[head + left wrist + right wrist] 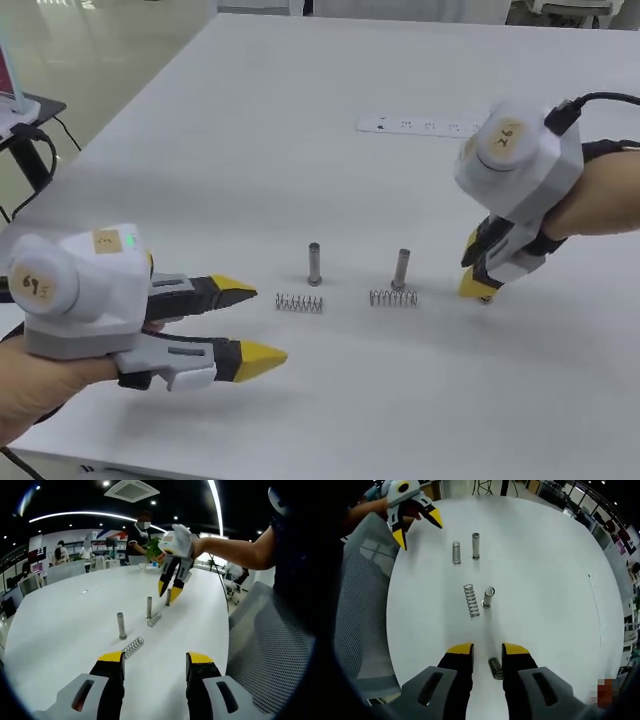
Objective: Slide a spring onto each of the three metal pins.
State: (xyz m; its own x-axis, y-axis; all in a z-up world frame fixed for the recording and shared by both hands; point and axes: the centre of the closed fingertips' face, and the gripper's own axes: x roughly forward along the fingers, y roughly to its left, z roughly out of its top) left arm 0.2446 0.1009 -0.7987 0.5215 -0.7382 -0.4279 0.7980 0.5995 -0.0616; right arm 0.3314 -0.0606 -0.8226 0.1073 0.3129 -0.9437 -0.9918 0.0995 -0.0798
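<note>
**A:** Where are the springs?

**B:** The left spring (299,302) and middle spring (393,297) lie flat on the white bench (300,150). Each is just beside an upright steel pin, the left pin (314,264) and the middle pin (402,268). The third spring (494,668) stands between my right gripper's (487,650) narrow jaws, bottom centre. I can't tell if they're pinching it.

**A:** And your other one?

**B:** My left gripper (255,322) is wide and empty, lower left.

**A:** How will the springs handle?

**B:** They're light coils of thin wire, and I'd expect them to roll or flick away. I'd take one at mid-length, gently. The pins look smooth and stiff
</note>
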